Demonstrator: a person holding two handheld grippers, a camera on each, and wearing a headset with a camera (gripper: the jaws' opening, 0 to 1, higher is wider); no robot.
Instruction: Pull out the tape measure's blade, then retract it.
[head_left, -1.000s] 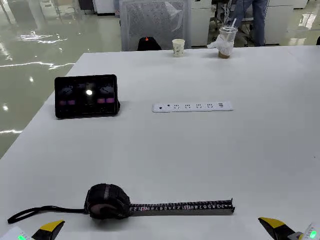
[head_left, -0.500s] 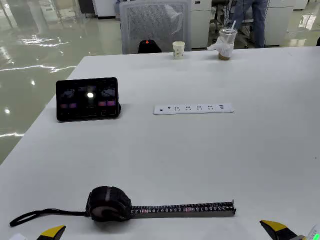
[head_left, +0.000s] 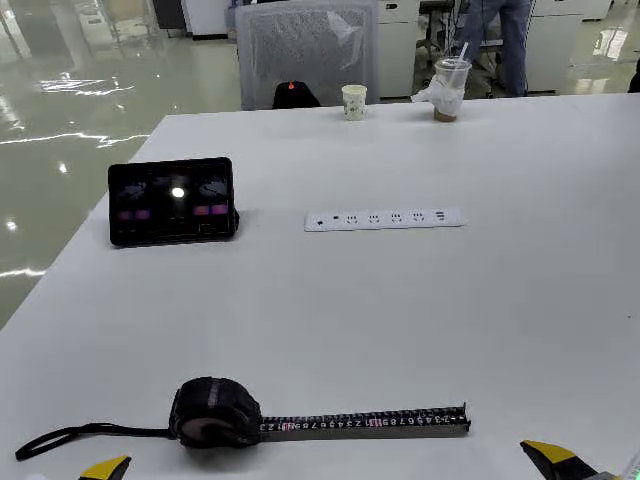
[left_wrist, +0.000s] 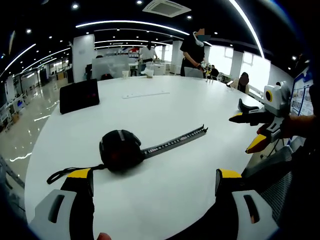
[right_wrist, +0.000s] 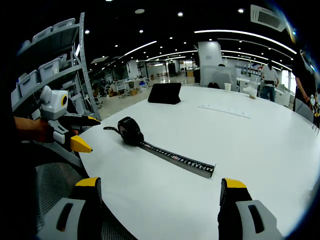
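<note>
Your left gripper (left_wrist: 154, 176) is spread wide and empty, at the near table edge. Right gripper (right_wrist: 160, 183): same, wide and empty. Neither touches anything. Tape measure case (head_left: 213, 412) sits on the white table (head_left: 400, 300) just ahead of the left gripper. Blade (head_left: 365, 422) is out, flat on the table. Its long axis runs left-right along the near edge, with the hook end (head_left: 465, 418) toward your right gripper. Wrist strap (head_left: 90, 432) trails left from the case. So left is nearer the case, right nearer the hook. My read: pull looks done, retract remains. Scale digits run along the blade; no brand legible on the case.
</note>
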